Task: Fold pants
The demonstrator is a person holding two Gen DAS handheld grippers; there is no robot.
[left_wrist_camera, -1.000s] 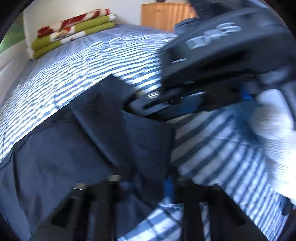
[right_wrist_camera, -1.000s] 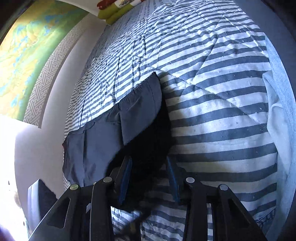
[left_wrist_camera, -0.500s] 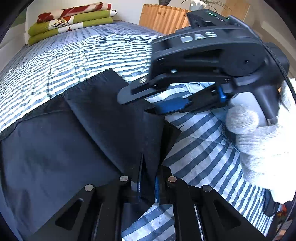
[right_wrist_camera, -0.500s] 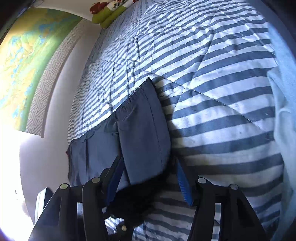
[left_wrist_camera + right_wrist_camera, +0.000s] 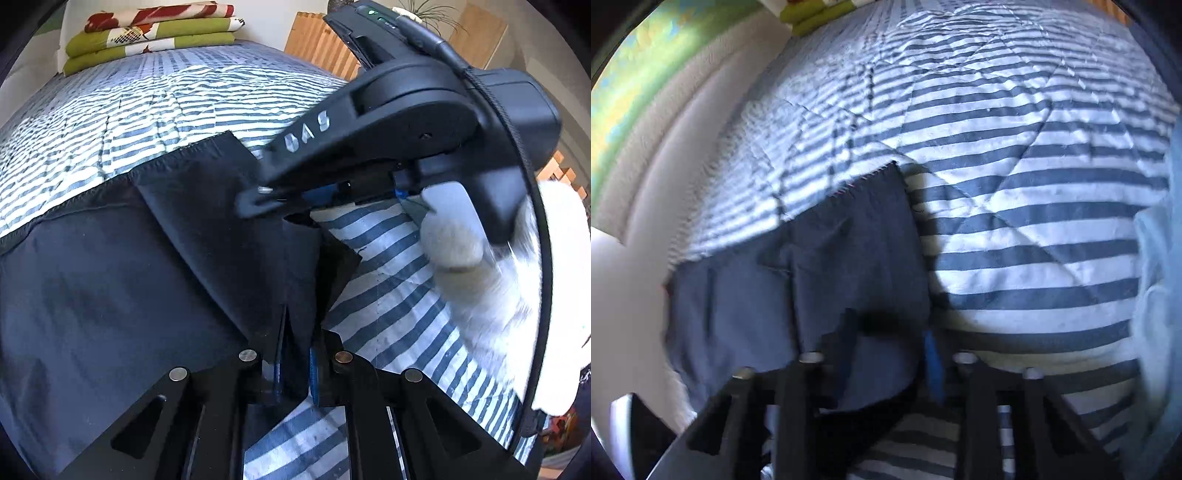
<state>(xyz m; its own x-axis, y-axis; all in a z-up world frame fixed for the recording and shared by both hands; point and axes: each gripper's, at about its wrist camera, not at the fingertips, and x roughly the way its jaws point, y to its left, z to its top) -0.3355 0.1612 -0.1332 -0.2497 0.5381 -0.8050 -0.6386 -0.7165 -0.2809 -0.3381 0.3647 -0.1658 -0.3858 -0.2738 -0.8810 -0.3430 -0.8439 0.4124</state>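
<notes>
Dark navy pants (image 5: 147, 277) lie spread on a blue-and-white striped quilt (image 5: 184, 96), with one flap folded over. My left gripper (image 5: 295, 365) is shut on the near edge of that fold; cloth rises from between its blue pads. A white-gloved hand (image 5: 480, 266) holds my right gripper (image 5: 258, 201), which reaches down from the right onto the fold's far edge. In the blurred right wrist view, the pants (image 5: 812, 266) run up into the right gripper (image 5: 897, 343). Its jaws are closing, with the cloth pinched between them.
Folded green and red blankets (image 5: 155, 33) are stacked at the head of the bed. A slatted wooden cabinet (image 5: 321, 40) stands behind the bed. A white wall (image 5: 665, 177) with a map borders the bed's left side. Bare quilt (image 5: 1015, 166) stretches to the right of the pants.
The right gripper's jaws went from wide apart around the pants' edge to nearly together on the cloth, and it slid farther over the pants. The left gripper kept its hold.
</notes>
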